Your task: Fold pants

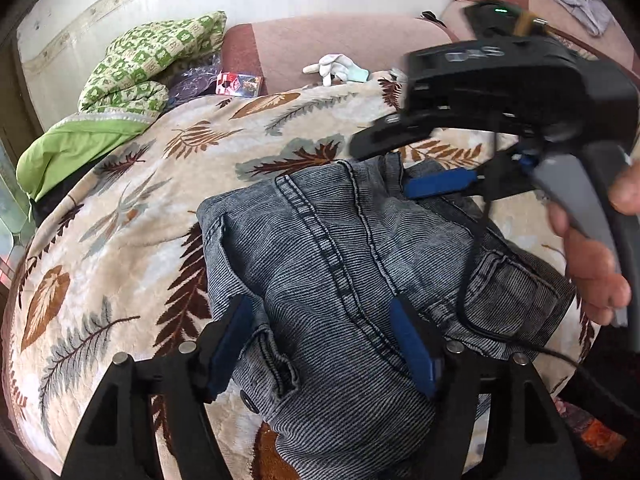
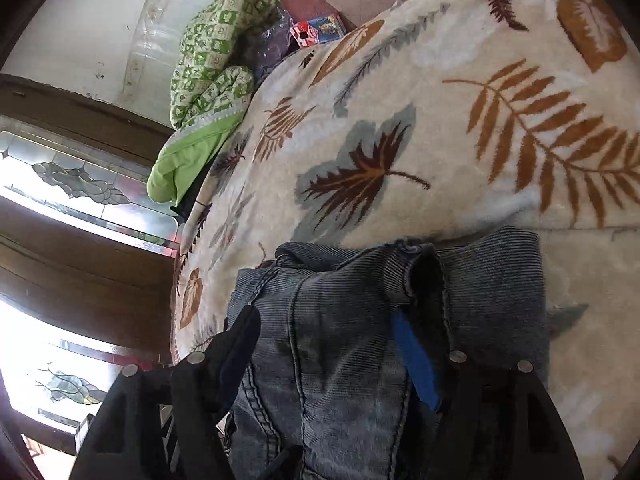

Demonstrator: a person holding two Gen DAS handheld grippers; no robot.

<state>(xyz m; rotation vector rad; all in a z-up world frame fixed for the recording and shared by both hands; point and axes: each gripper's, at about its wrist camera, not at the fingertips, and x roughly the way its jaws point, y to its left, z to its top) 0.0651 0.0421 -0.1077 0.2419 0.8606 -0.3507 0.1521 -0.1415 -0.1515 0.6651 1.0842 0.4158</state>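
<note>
Two tools are seen over one item. Left tool [image 1: 320,344]: fingers spread, straddling the denim, nothing pinched. Right tool [image 2: 328,356]: fingers spread across a raised fold, nothing visibly pinched. Pants [image 1: 340,272]: grey-blue denim, already gathered into a compact bundle on the leaf-print blanket [image 1: 120,208] covering the bed, near its front edge. Folding is judged mostly done; flattening remains.

I see the pants [image 1: 340,264], grey-blue washed corduroy-ribbed denim with dark double-stitched seams, lying folded into a compact bundle on the leaf-patterned blanket [image 1: 132,208] that covers the bed. A back pocket faces up on my right side, and a button shows at the near edge. Layers bunch loosely at the far end.
</note>
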